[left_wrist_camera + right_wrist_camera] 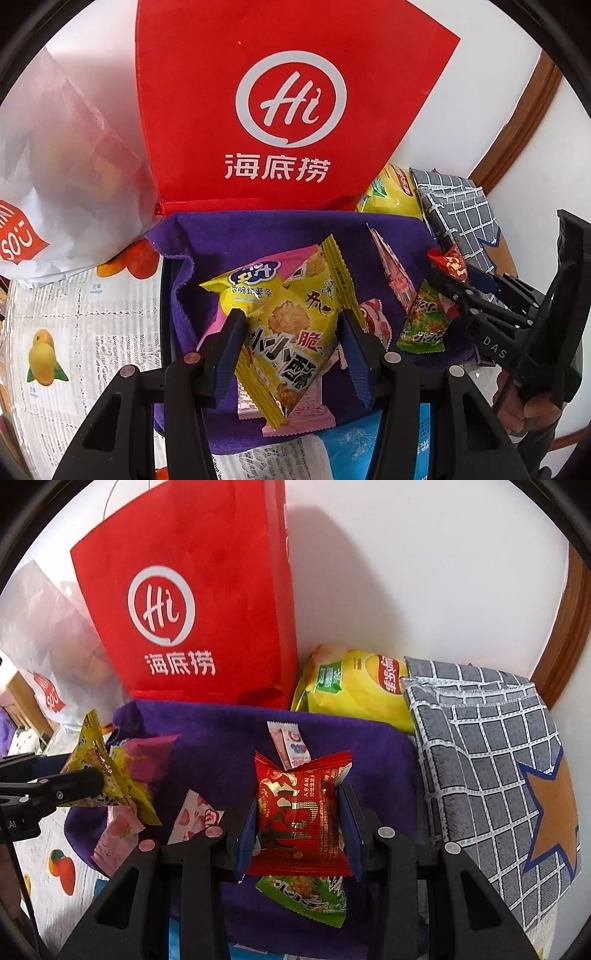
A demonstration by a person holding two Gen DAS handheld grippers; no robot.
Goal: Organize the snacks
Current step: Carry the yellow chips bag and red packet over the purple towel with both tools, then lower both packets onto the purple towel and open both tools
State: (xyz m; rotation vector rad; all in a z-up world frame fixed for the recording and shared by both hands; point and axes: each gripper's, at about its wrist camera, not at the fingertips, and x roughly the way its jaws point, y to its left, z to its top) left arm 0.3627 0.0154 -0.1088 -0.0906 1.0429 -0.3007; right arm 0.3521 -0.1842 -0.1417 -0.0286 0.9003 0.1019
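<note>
Left gripper pinches a yellow cracker packet, blue pads pressed on both its sides, held over the purple cloth bin. Right gripper clamps a red snack packet the same way, above a green packet lying in the bin. Pink wrappers and a yellow sweet-potato pack also lie inside. Behind the bin: upright red bag, white plastic bag, yellow chip bag, grey checked cloth. Fruit-print table cover, white wall, wooden trim on the right.
</note>
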